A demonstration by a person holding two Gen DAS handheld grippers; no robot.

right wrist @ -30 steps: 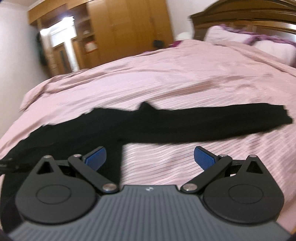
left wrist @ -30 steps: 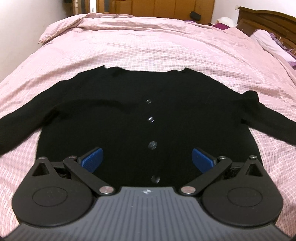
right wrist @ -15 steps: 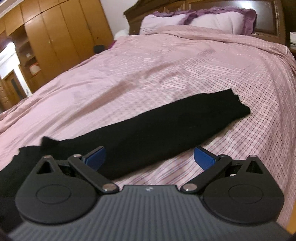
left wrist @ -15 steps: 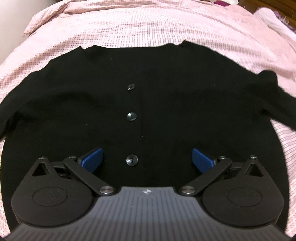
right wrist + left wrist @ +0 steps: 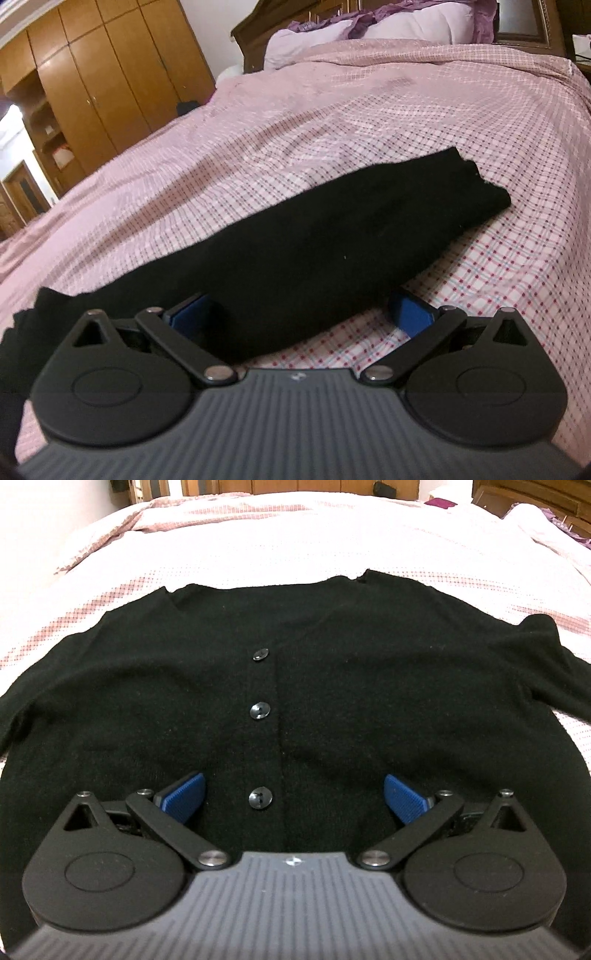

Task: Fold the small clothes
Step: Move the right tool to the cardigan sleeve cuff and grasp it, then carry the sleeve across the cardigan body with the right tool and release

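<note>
On a pink checked bedspread [image 5: 295, 539], black cardigan [image 5: 369, 686] spread flat, buttoned, left gripper [image 5: 293, 797] spread wide over its lower front — right gripper [image 5: 299, 314] equally wide, straddling one outstretched sleeve [image 5: 351, 236], gripping nothing.

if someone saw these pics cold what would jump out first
First, the black knit button-front cardigan spread flat on the pink checked bedspread, three dark round buttons running down its middle. In the right wrist view its long black sleeve stretches out across the bed. Each open hand-held gripper hangs close over the fabric: the left above the lowest button, the right over the sleeve.
</note>
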